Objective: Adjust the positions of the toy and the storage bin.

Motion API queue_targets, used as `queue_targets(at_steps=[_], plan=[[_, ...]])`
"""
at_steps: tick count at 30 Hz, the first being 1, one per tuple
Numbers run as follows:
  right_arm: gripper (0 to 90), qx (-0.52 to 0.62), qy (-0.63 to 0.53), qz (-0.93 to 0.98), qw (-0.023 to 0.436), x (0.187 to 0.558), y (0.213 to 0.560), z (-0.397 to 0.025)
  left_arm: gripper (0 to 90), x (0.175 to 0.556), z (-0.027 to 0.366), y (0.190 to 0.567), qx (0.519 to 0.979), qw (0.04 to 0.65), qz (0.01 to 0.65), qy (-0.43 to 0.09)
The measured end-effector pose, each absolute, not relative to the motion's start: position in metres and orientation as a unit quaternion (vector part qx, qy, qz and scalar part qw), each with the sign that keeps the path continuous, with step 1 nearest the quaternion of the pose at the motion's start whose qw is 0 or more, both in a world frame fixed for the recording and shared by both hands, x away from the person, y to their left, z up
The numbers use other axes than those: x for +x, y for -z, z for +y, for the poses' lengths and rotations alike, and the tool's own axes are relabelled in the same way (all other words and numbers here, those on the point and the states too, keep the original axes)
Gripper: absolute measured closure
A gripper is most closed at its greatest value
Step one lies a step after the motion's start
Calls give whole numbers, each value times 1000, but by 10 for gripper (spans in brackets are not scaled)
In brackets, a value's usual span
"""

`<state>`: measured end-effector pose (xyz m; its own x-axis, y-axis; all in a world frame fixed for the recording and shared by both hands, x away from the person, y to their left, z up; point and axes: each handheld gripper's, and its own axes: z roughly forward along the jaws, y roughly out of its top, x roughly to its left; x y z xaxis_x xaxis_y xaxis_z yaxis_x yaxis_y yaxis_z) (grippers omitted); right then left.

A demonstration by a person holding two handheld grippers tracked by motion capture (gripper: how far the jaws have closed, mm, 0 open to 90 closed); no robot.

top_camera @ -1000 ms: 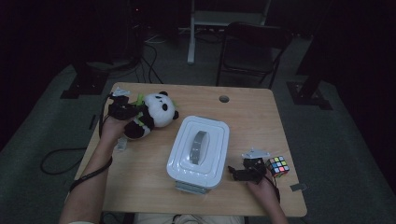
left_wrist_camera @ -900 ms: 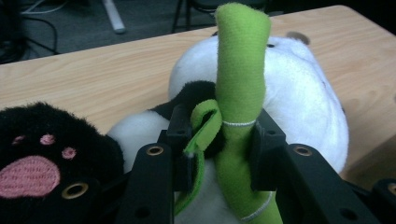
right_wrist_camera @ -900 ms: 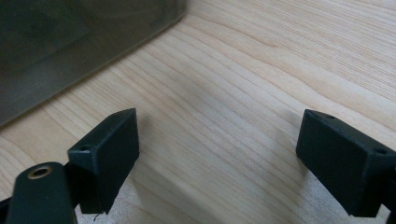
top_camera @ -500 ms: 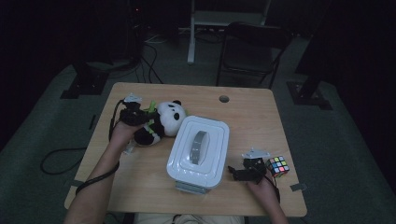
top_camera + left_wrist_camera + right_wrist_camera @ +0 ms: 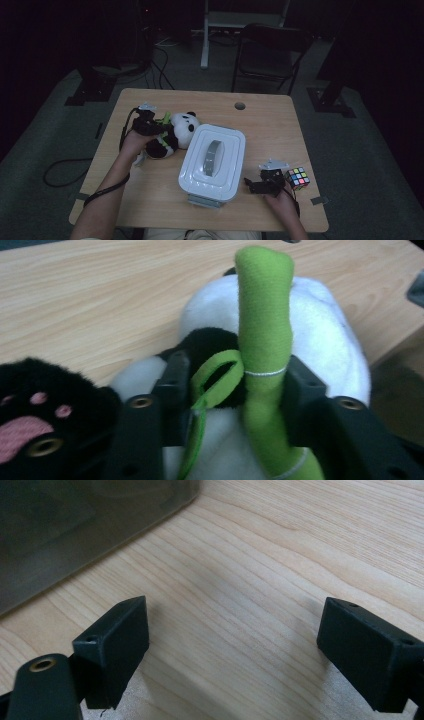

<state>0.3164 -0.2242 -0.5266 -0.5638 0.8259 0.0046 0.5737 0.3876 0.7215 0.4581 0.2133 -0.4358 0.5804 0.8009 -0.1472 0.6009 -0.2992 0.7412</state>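
My left gripper [image 5: 232, 390] pinches the soft, light panda plush [image 5: 172, 135] by its squashy green bamboo stalk [image 5: 264, 340]; right gripper [image 5: 232, 650] jaws spread, idle.

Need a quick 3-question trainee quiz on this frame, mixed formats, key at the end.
1. True or false: the left tongs are closed on the toy panda.
2. Multiple choice: what lies on the table just to the right of the right tongs in the high view? A) a mug B) a colour puzzle cube C) a spoon
3. Fill in: the white box in the middle of the table has its lid ____ (on/off).

Key
1. True: the jaws press the panda's green stalk and dark fur from both sides.
2. B
3. on
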Motion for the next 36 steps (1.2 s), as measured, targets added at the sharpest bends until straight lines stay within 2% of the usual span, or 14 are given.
queue_targets(at_steps=[8, 14, 17, 20, 25, 27, 36], plan=[[129, 430, -348, 813, 181, 316, 527, -224, 364, 450, 222, 427, 783, 419, 438, -140], [129, 430, -348, 813, 181, 316, 527, -224, 192, 442, 228, 421, 787, 413, 436, -145], [129, 430, -348, 813, 181, 316, 527, -224, 188, 437, 231, 419, 785, 415, 435, -147], [129, 430, -348, 813, 181, 316, 527, -224, 105, 430, 234, 418, 792, 412, 428, -143], [129, 431, -348, 813, 181, 316, 527, -224, 83, 421, 236, 418, 799, 408, 419, -142], [129, 430, -348, 813, 181, 316, 527, -224, 19, 415, 238, 419, 799, 411, 416, -139], [129, 430, -348, 813, 181, 316, 527, -224, 19, 392, 242, 422, 802, 416, 404, -142]])
